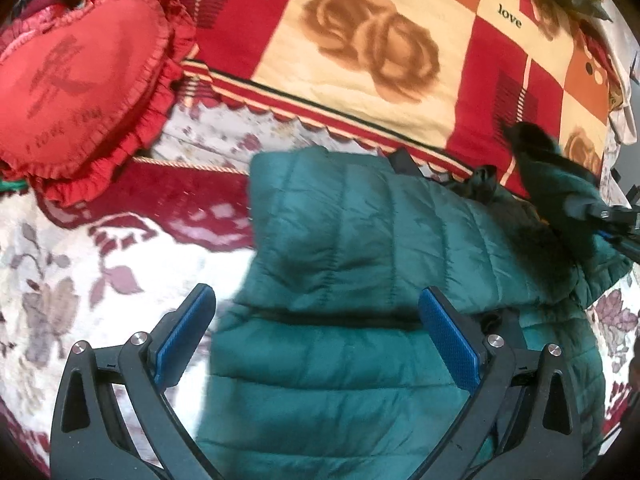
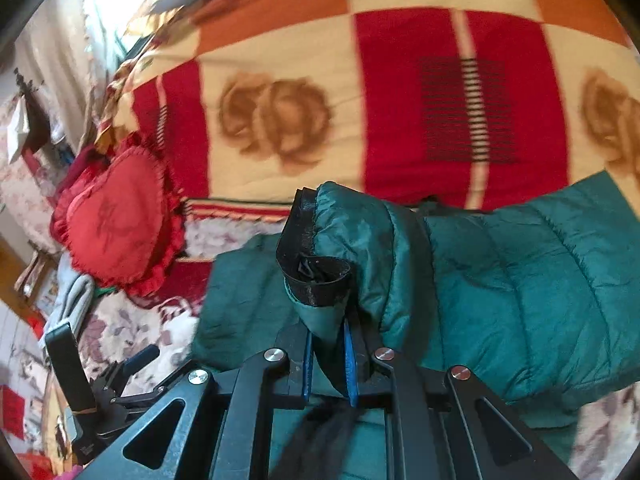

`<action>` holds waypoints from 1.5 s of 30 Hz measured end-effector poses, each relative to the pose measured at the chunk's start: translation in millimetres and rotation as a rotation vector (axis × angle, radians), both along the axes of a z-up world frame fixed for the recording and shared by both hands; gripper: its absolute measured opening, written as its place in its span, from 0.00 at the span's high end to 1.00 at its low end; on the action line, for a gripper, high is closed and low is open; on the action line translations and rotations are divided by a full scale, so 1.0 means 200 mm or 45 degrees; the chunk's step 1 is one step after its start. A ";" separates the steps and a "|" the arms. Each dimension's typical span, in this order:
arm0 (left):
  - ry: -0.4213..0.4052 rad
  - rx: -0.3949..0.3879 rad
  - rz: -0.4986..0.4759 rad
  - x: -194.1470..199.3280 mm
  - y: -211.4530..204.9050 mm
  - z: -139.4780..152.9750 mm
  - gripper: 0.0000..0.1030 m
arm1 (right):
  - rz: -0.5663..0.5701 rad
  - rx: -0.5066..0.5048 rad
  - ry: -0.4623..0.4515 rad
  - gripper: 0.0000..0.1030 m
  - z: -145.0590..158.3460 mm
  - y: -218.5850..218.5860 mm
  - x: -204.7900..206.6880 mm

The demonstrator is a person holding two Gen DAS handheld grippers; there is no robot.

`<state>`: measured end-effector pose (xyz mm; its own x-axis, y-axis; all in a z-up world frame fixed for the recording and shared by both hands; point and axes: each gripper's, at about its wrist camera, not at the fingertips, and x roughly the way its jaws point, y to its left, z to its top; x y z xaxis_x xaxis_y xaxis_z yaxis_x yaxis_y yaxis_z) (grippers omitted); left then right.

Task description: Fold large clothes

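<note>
One green quilted jacket [image 1: 360,248] lies across the bed, its long axis running from near the left tool out toward the right side of the left wrist view, resting on a floral bedspread [image 1: 80,264] just in front of a red, cream and orange checked blanket [image 1: 360,40]. The sleeve [image 2: 352,240], ending in a black cuff [image 2: 312,264], is lifted off the body of the jacket and hangs over it, so the coming fold likely turns on carrying that sleeve inward across the quilted panels, toward the side where the left tool waits. The right tool [image 2: 328,360] is clenched on the sleeve fabric just below the cuff, its blue pads pressing the cloth from both sides. The left tool [image 1: 320,336] is released, its jaws spread wide above the near part of the jacket with nothing between them, and it does not appear to touch the cloth. A red heart-shaped cushion [image 1: 76,80] sits well apart on the far left.
</note>
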<state>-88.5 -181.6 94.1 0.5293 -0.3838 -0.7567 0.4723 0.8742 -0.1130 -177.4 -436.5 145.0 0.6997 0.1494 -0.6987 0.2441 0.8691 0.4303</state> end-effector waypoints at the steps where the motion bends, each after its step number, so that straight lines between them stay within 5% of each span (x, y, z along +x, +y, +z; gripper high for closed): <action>1: -0.002 -0.003 0.002 0.00 0.04 0.02 0.01 | 0.024 0.006 0.003 0.88 -0.01 0.04 0.03; 13: 0.043 -0.055 0.143 0.15 0.40 0.02 0.01 | 0.229 0.162 0.093 0.88 -0.17 0.45 0.38; 18: 0.087 -0.084 0.174 0.18 0.44 -0.01 0.01 | 0.247 0.210 0.217 0.87 -0.32 0.52 0.48; 19: 0.090 -0.083 0.175 0.18 0.44 -0.01 0.01 | 0.237 0.223 0.233 0.85 -0.34 0.51 0.49; 20: 0.094 -0.086 0.176 0.18 0.44 -0.01 0.01 | 0.231 0.252 0.227 0.72 -0.35 0.50 0.48; 21: 0.099 -0.094 0.175 0.18 0.43 -0.01 0.01 | 0.230 0.292 0.199 0.50 -0.34 0.48 0.46; 23: 0.117 -0.123 0.172 0.18 0.42 0.00 0.01 | 0.228 0.352 0.139 0.27 -0.29 0.45 0.41; 31: 0.186 -0.216 0.145 0.19 0.23 0.04 0.01 | 0.162 0.290 0.010 0.26 0.01 0.17 0.06; 39: 0.168 -0.090 0.109 0.18 -0.08 -0.02 0.01 | -0.085 0.260 0.033 0.26 0.00 -0.27 -0.36; 40: 0.157 -0.068 0.101 0.18 -0.12 -0.03 0.05 | -0.103 0.256 0.032 0.26 0.00 -0.31 -0.39; 42: 0.155 -0.051 0.078 0.17 -0.18 -0.05 0.29 | -0.154 0.238 0.024 0.26 -0.01 -0.38 -0.46; 43: 0.180 -0.051 0.057 0.18 -0.20 -0.07 0.56 | -0.173 0.230 0.023 0.26 -0.01 -0.41 -0.48; 44: 0.214 -0.052 0.047 0.19 -0.22 -0.08 0.73 | -0.200 0.212 0.022 0.26 -0.01 -0.44 -0.50; 45: 0.239 -0.068 0.043 0.20 -0.23 -0.09 0.78 | -0.215 0.193 0.022 0.26 -0.01 -0.45 -0.51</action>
<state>-48.7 -227.6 75.7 0.3938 -0.4101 -0.8226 0.4090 0.8797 -0.2428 -279.5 -527.2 143.1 0.7118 0.1353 -0.6892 0.3893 0.7408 0.5474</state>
